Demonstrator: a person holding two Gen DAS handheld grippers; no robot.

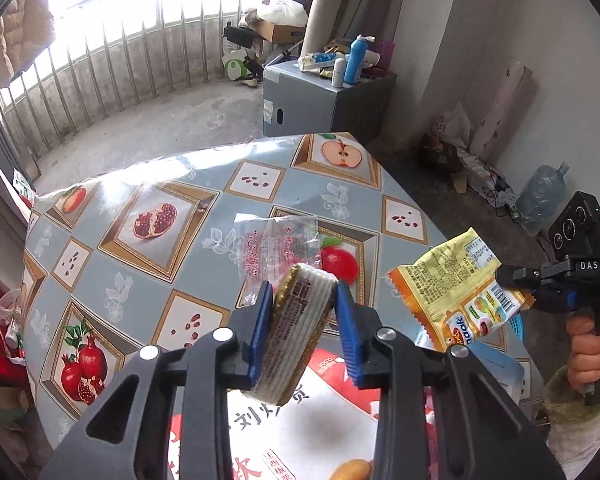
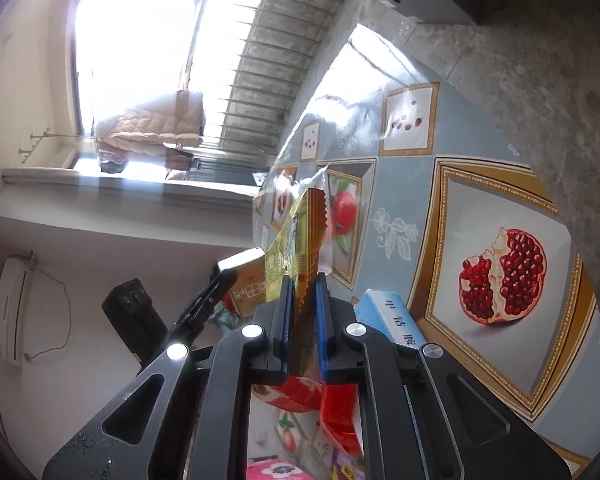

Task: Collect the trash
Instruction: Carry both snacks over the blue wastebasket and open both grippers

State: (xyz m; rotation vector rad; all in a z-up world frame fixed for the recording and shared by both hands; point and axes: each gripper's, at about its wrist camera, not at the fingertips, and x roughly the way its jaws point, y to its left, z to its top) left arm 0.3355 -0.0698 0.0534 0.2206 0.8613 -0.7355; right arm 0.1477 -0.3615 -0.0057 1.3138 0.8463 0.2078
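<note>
Currently, we record both tools loaded.
Left tool [image 1: 302, 312]: clamped on the white-and-gold packet [image 1: 296, 328], long axis running along the fingers, lifted off the counter [image 1: 148, 280].
Right tool [image 2: 303, 300]: shut on the yellow snack wrapper [image 2: 296, 240], edge-on between the pads.
Remaining trash: clear wrapper [image 1: 276, 248] lies flat on the counter, just ahead of the left tool.
Nearer hand: we judge the left.

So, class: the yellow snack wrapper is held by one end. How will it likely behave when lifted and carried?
The yellow wrapper probably flops: it already bends beyond the right gripper. It looks empty, so likely light. Its glossy film may slip, though serrated pads pinch it.
</note>
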